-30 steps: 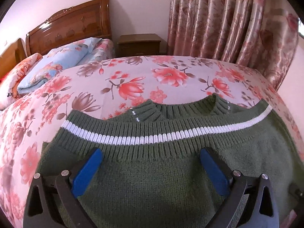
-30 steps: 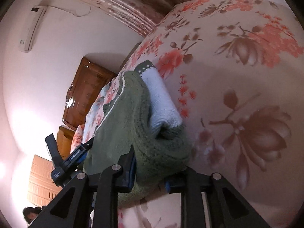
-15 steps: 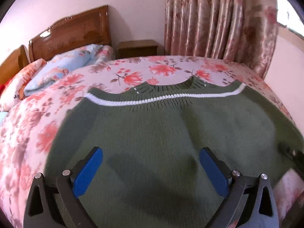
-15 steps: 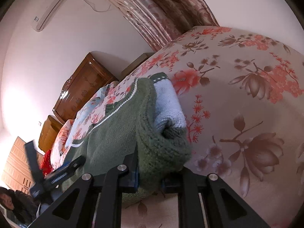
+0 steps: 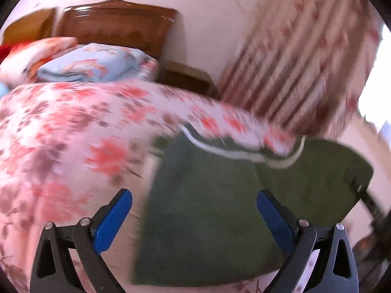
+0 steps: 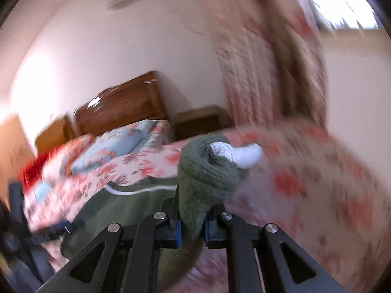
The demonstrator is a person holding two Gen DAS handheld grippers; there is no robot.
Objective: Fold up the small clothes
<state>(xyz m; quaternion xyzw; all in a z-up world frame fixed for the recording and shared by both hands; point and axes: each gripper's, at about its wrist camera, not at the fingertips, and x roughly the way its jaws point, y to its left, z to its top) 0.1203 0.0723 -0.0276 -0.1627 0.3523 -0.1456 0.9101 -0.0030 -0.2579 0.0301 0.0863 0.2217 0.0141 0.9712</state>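
- Lower half of left wrist view: left gripper (image 5: 194, 213) wide open, blue pads (image 5: 113, 217) well apart, holding nothing.
- Ctr-right, same view: green sweater (image 5: 207, 207) flat on floral bedspread (image 5: 73, 131); white stripe (image 5: 215, 150) along its far edge. Right pad over knit, left pad over bedspread beside the sweater's left edge.
- Far right edge: dark bar, prob. other gripper, too blurred to confirm.
- Upper left: headboard (image 5: 117, 24), blue folded quilt (image 5: 92, 63); curtain (image 5: 305, 61) upper right. Whole frame motion-blurred.
- Bottom ctr of right wrist view: right gripper (image 6: 191, 229) clamped on a bunched green sleeve (image 6: 207, 173), white cuff (image 6: 244, 155) sticking out past the fingers.
- Lower left, same view: rest of sweater spread on bed, stripe visible.
- Judgement, step in hand: carrying sleeve across body for a fold.
- To do well: keep clamp firm till sleeve lies flat over torso; move low and slow to avoid dragging body; pin near edge w/ free gripper if knit shifts; release only once crease runs straight.
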